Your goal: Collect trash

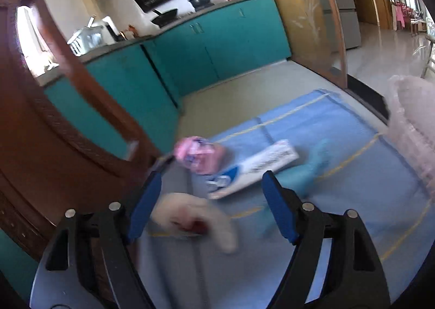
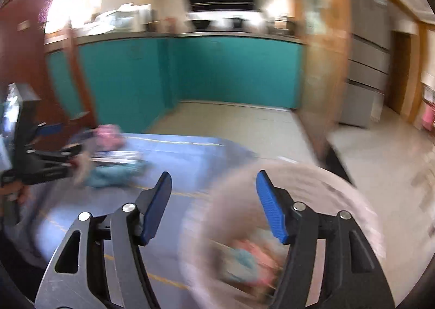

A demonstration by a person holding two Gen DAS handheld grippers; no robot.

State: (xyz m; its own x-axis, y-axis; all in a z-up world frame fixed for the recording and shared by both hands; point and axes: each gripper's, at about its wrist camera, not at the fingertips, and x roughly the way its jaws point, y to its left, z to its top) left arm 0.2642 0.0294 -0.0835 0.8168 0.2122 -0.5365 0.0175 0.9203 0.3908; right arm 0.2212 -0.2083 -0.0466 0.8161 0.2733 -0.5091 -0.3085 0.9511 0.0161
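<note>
Left gripper and right gripper, black angular arms, ribbed blue jaws, round silver pivot screws

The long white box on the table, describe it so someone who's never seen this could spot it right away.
Start at the blue cloth covering the table. Near its far left lies the long white box, between a pink packet and a teal scrap. It is the only flat, straight-edged piece, white with a blue end.

- You work over a matt blue woven cloth.
- Your pink basket looks like translucent plastic.
- The far teal cabinets are smooth; left, carved wood shines.
</note>
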